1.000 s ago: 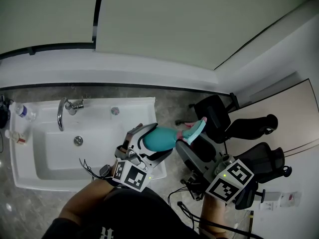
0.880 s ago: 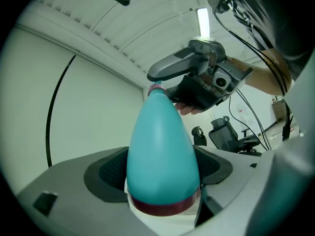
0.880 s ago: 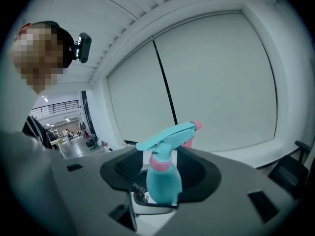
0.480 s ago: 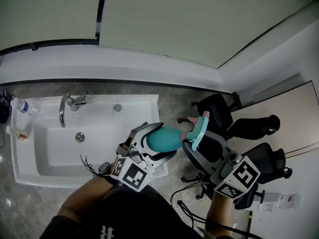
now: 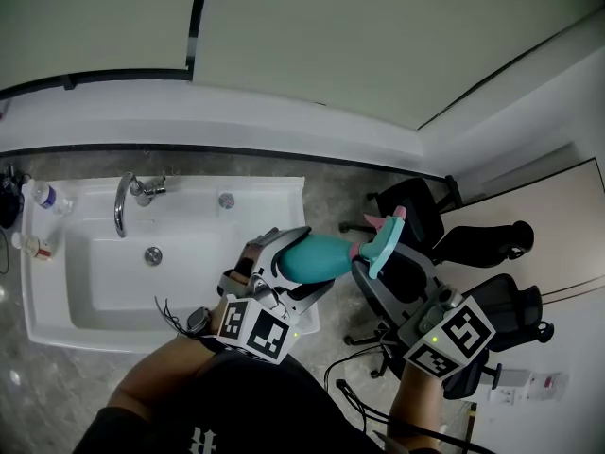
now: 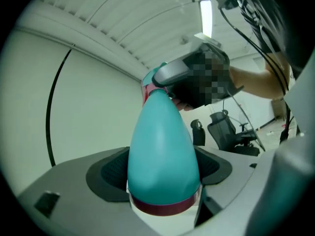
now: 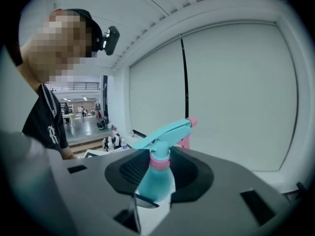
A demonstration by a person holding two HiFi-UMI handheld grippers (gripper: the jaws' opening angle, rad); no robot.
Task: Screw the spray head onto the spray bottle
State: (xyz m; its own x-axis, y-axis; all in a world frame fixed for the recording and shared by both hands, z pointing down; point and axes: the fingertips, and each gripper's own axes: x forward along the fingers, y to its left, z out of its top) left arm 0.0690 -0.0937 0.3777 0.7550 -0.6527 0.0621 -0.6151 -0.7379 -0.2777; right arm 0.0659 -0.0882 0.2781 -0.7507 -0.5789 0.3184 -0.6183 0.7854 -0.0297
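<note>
Appears light, stiff, slick; best held as now, with left claw [image 5: 310, 261] pinching spray bottle [image 6: 162, 146] belly and right claw [image 7: 156, 188], just closed, pinching spray head [image 7: 162, 134] collar.

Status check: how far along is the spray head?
Done: spray head sits on the bottle, at its neck. In hand: left gripper clamps the bottle; right gripper's jaws have just been closing, spray head between them. Left: further tightening, probably; thread seating isn't visible.
</note>
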